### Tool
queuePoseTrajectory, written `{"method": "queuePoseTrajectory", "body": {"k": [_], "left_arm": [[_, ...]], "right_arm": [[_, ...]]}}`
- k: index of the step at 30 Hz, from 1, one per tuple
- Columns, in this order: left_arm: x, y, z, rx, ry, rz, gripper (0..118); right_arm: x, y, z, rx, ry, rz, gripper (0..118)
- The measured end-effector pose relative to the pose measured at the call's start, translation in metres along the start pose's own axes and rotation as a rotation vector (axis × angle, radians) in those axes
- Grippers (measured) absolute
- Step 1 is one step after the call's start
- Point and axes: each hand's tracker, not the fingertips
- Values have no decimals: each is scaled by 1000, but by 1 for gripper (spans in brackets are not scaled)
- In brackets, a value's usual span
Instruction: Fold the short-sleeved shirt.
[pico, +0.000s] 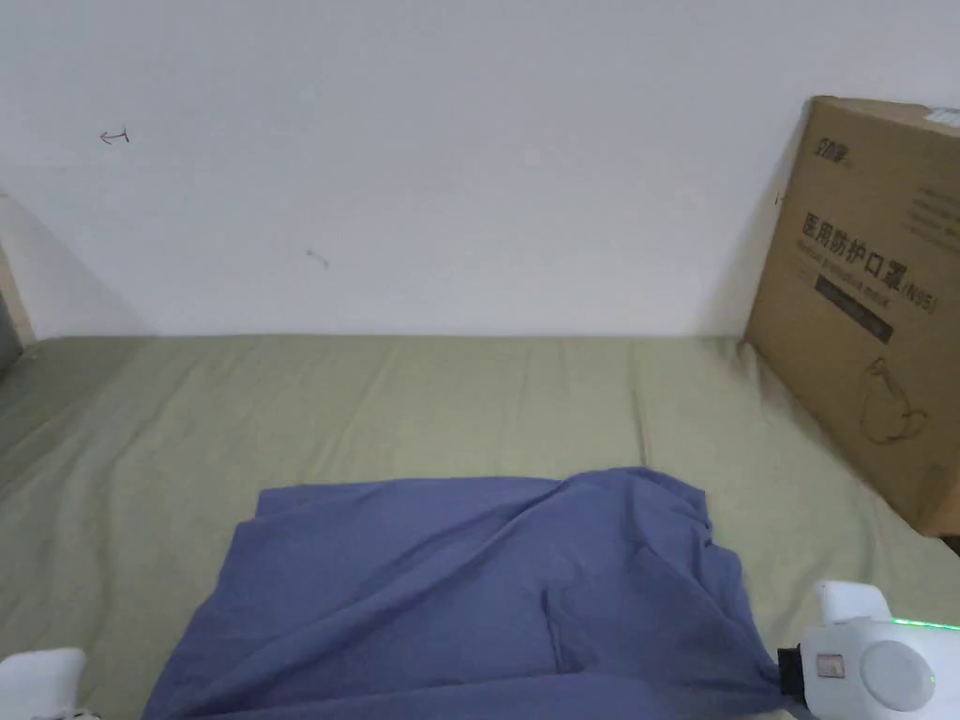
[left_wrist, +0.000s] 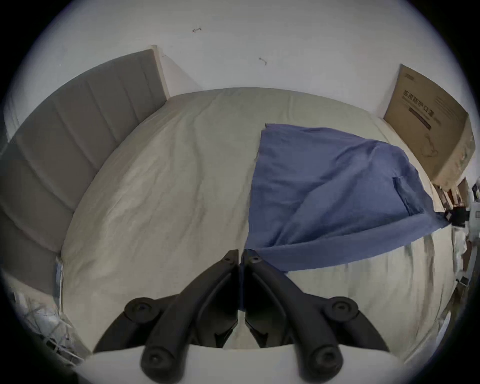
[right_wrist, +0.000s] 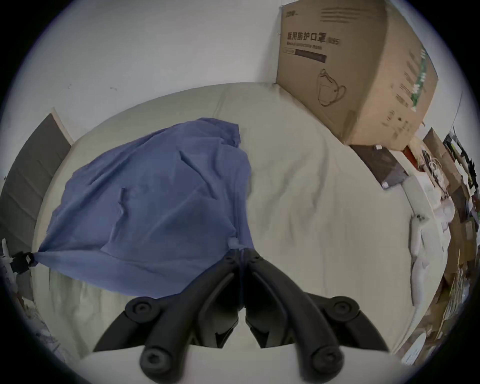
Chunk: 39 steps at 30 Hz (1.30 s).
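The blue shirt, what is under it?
Under the blue shirt lies the green bedsheet, bare all around it. Whether anything else lies beneath is hidden by the cloth.

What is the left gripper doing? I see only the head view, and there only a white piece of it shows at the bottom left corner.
Observer: In the left gripper view the left gripper has its jaws closed on a near corner of the blue shirt.
Operator: And the right one, does it hold cloth too?
Observer: Yes. In the right gripper view the right gripper is closed on the other near corner, and the edge between both corners is pulled off the bed sheet.
Operator: Is something beside the bed at the left?
Observer: A grey padded headboard stands at that end, apart from the shirt.
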Motion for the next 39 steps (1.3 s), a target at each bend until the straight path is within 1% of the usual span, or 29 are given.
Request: {"method": "queuePoseTrajectory", "body": {"k": [2,3,4,6,9,12,15,19,20,21,22,23,24,25,29,30,31,32,33,34,35,36,38,39], "left_arm": [[-3,-33,28,-8,-25,-2,1],[-4,-50,41,-12,-25,-3,1],[-6,-64,49,-25,-26,-27,1],[-13,-93,65,-54,-1,-47,1],[-26,-129,84,-86,7,-35,1],[-32,-157,103,-103,-23,-17,1],[-30,-172,112,-100,-19,-31,1],[-29,-178,115,-79,-22,-25,3],[-29,-177,118,-71,-22,-22,7],[-28,-175,121,-71,-28,-22,23],[-28,-175,123,-61,-23,-19,57],[-28,-174,127,-46,-23,-11,79],[-29,-172,130,-35,-34,-2,91],[-29,-170,133,-19,-41,8,95],[-23,-161,143,14,-67,26,94],[-20,-159,146,20,-82,29,89],[-18,-159,148,35,-112,35,68],[-16,-159,150,35,-124,29,41],[-13,-162,151,32,-134,28,12],[-11,-164,148,23,-142,26,0],[-9,-170,145,11,-130,22,0],[-9,-174,143,1,-129,27,0],[-13,-184,138,-69,-155,28,0],[-16,-188,140,-46,-143,40,0]], "right_arm": [[6,-34,22,4,-7,15,0],[9,-50,30,-13,-22,35,0],[13,-66,39,-27,-23,47,0],[22,-102,57,-47,-7,39,0],[36,-154,84,-81,0,32,0],[46,-195,102,-102,-8,18,0],[52,-221,112,-122,-10,-27,0],[51,-231,116,-97,-6,-19,1],[49,-230,119,-83,-13,-14,4],[47,-228,122,-48,-39,-5,15],[45,-227,126,-26,-64,14,43],[45,-222,128,-21,-70,32,68],[44,-220,133,-6,-71,32,75],[44,-217,138,15,-67,27,74],[38,-203,153,51,5,0,73],[33,-202,157,55,23,8,70],[26,-201,163,62,39,24,52],[20,-202,166,76,50,46,22],[18,-204,165,76,45,74,0],[13,-207,164,65,26,89,0],[0,-212,160,55,28,84,0],[-2,-217,157,31,53,89,0],[-4,-224,151,-15,102,35,0],[8,-226,139,-24,107,12,0]]}}
